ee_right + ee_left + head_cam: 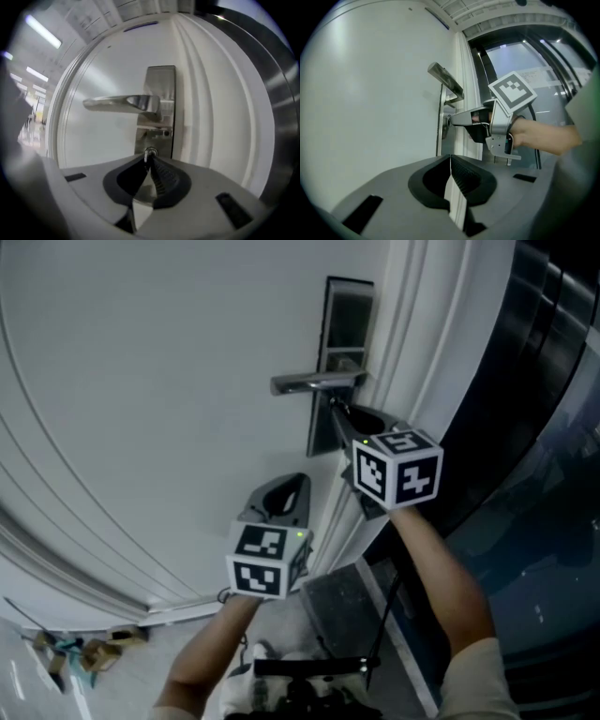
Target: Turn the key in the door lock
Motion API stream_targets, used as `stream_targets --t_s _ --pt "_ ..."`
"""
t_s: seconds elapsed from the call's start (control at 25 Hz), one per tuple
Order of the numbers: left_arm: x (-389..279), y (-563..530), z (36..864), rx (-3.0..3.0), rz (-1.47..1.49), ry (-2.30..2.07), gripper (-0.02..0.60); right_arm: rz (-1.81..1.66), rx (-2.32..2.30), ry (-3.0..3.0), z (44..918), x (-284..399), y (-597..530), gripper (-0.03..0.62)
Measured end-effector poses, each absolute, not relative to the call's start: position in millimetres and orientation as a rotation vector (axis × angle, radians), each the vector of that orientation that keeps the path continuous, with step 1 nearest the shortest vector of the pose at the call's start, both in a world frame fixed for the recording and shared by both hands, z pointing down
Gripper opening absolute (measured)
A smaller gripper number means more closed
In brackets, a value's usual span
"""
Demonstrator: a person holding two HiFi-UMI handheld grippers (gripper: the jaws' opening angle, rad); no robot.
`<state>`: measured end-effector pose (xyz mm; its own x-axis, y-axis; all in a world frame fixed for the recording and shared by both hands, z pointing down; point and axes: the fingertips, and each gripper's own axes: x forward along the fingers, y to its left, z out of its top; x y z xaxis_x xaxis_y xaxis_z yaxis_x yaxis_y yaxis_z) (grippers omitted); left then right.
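- Nearest you, the left claw [451, 159] is clenched on nothing, its jaws meeting edge to edge. It hangs back from the door [141, 381], lower than the lock plate [161, 79] and well apart from it.
- Further out, the right claw [149, 158] is the working one. Its jaws are clenched on the key [150, 152], pinching the key's head at their very tips.
- The key sits in the lock plate, directly ahead of the right claw and below the lever handle [122, 102].
- The key's long axis runs straight into the door, in line with the direction the right claw points. Treat the coming turn as a roll of your wrist about that line, not a sideways sweep.
- Hold the right claw square to the plate. Any tilt would likely lever the key in its slot or let the head slip from the tips.
- The lever handle lies just above the right claw and reaches leftward in the right gripper view. Allow clearance beneath it as you roll.
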<state>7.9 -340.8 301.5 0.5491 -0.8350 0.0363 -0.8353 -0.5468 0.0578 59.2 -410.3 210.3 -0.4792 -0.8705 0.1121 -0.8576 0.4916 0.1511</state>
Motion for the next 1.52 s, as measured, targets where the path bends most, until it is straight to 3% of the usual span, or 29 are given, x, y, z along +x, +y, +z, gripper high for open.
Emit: stream_targets --t_s 0.44,0.96,1.16,1.24,1.52 --pt "8 -339 307 2.687 0.003 -1.437 0.015 0.893 1.477 -3.007 209 64 -412 0.038" --pt "7 -339 309 2.687 -0.001 -1.446 0.015 1.735 1.224 -3.133 212 65 -413 0.061" --pt "6 -340 308 2.686 -0.002 -1.444 0.015 1.209 1.315 -3.121 208 64 -408 0.067" --pt "6 -342 308 2.684 -0.001 -1.441 0.015 0.936 1.353 -3.081 204 65 -401 0.141" --pt "16 -340 309 2.698 0.006 -1.421 0.015 0.471 1.422 -2.95 198 77 -390 0.141"
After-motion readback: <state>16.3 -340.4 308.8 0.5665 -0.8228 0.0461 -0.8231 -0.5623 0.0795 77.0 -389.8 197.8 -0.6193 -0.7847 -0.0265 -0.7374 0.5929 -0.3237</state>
